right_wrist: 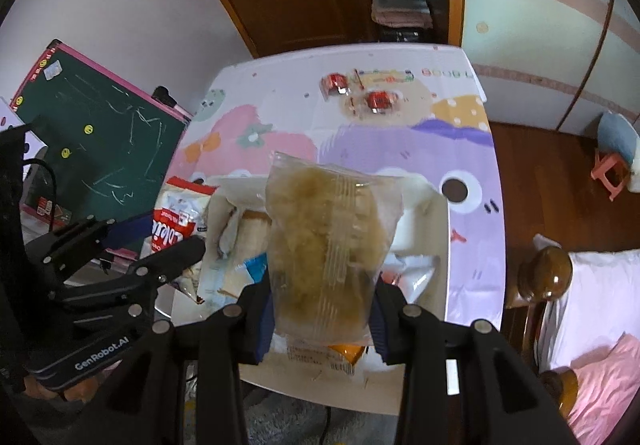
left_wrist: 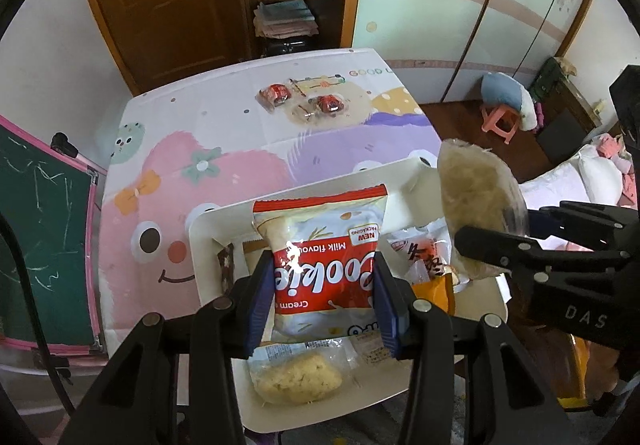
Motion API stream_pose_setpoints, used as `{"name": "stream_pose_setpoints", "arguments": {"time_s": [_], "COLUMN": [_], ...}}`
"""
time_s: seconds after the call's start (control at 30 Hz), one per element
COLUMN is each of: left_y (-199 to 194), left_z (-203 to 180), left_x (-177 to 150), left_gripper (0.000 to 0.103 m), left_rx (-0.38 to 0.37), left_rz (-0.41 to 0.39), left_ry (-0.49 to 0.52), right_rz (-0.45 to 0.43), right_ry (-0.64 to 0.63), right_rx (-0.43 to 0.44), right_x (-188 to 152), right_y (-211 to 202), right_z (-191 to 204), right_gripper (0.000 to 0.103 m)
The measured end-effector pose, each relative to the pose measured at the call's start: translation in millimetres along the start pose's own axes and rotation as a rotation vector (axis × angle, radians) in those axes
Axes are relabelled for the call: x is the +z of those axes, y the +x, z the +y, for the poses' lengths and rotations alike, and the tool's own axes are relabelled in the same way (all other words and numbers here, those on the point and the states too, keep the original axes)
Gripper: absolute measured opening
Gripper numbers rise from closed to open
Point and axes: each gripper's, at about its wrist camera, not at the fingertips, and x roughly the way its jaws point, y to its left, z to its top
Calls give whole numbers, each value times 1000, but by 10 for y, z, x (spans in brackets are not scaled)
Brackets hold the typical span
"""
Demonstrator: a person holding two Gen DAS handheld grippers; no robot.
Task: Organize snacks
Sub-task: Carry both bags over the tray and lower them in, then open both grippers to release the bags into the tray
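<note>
Over at 9 o'clock there's my green chalkboard [left_wrist: 44, 241] with the pink frame, leaning by the white wall. Then the table [left_wrist: 240, 113] with the cartoon monster cloth, pink blob on the left half, purple one on the right. Two little red-wrapped candies [left_wrist: 276, 95] sit apart from everything at the table's 12 o'clock end. Nearest me is the white tray [left_wrist: 208, 229] with loose snacks in it.

My left gripper [left_wrist: 323, 297] is clamped on the red and white cookie bag [left_wrist: 320, 245], holding it above the tray. My right gripper [right_wrist: 322, 319] is squeezed on a clear packet of floss cake [right_wrist: 326, 241], also above the tray.

Behind the table at 12 o'clock is the brown door [left_wrist: 160, 5], then a shelf, then the pastel wardrobe [left_wrist: 460, 5]. Bed with the pink blanket [right_wrist: 600, 377] at 4 o'clock.
</note>
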Motion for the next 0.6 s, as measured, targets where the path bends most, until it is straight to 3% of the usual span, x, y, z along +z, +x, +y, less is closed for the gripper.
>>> {"name": "stream_pose_setpoints", "arguments": {"time_s": [0.47,0.53,0.6], "left_y": [131,138,149], "left_z": [-1,0,29], "left_x": [-73,-81,-83], "left_gripper": [46,61,88], "left_rx": [-2,8,51], "left_rz": [42,43,43], "left_ry": [-5,-11,-24], "right_rz": [30,40,35], "right_ry": [2,21,48], "right_rx": [-38,-37,-31], "right_x": [-77,-71,-63], "right_y": [110,132,133], "right_z": [50,26,-17], "right_gripper": [41,47,58]}}
